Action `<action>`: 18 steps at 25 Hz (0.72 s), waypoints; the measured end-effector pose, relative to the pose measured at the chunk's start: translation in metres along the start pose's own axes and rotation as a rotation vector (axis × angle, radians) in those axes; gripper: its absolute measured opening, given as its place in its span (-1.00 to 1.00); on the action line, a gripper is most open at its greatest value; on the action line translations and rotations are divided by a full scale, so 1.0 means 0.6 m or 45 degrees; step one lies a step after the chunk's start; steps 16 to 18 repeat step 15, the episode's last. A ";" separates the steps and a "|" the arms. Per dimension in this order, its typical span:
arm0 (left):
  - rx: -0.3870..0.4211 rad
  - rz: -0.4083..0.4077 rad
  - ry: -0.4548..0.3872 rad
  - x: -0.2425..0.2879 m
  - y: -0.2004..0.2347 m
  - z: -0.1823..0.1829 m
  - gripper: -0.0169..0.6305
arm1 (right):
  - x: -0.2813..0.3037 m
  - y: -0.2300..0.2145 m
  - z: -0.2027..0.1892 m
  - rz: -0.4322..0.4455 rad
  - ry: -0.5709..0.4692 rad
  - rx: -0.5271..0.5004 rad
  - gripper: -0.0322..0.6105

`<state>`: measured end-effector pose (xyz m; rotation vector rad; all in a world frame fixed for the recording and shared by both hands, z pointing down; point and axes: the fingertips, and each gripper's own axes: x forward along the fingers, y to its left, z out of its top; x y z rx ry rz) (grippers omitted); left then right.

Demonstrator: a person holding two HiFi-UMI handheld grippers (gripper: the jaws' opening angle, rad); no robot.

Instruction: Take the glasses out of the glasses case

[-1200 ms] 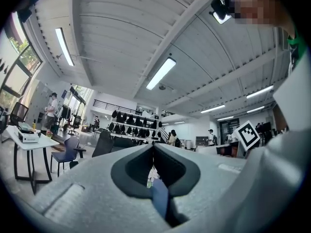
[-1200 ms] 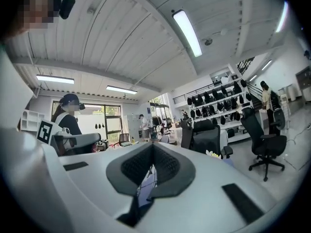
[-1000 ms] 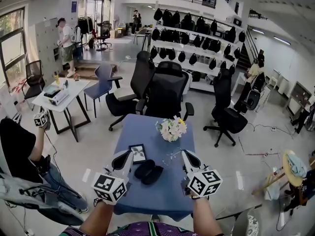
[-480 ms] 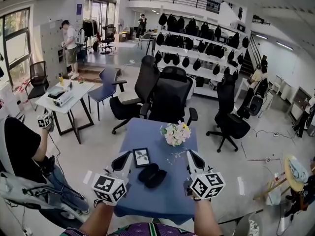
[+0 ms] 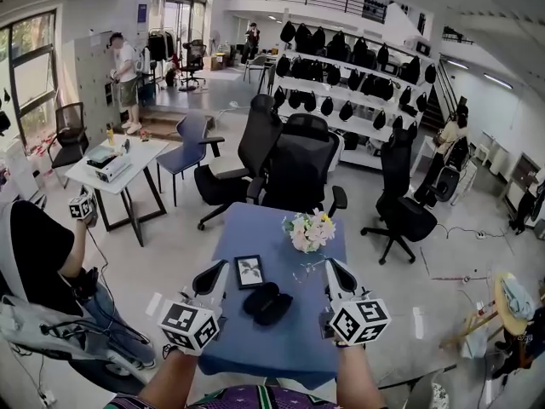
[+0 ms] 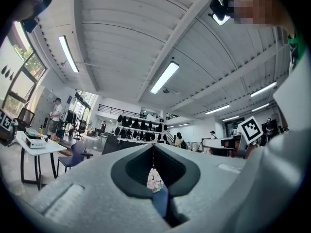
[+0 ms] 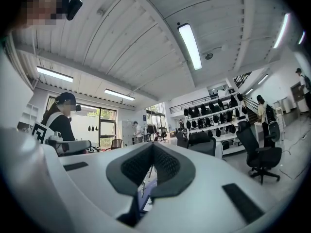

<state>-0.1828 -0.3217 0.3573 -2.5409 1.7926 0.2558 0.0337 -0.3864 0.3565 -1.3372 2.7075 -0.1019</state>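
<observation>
We see a grey floor (image 5: 174, 233), black chairs (image 5: 294, 164), shelves (image 5: 358, 68) of bags, tall windows (image 5: 24, 71) and strip lights (image 6: 164, 76) overhead.

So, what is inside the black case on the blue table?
The case looks open in two dark halves; no glasses show inside, though the dark lining could hide small things. A thin frame, likely glasses, lies on the table nearby.

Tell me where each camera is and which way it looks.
Head view: on the person's head, looking forward and down at the blue table and glasses case; forearms, left gripper and right gripper show.
Left gripper view: on that gripper, tilted up at the ceiling; its shut jaws show.
Right gripper view: likewise, tilted up; its shut jaws show.
Shared: head and left gripper views both show the flowers.
</observation>
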 end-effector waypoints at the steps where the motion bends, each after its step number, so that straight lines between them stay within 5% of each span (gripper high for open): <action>1: -0.004 0.004 0.001 -0.001 0.002 -0.002 -0.90 | 0.001 0.000 -0.002 0.001 0.002 0.001 -0.89; 18: -0.015 0.005 0.016 0.002 -0.003 -0.014 -0.90 | 0.000 -0.007 -0.015 0.001 0.023 0.016 -0.89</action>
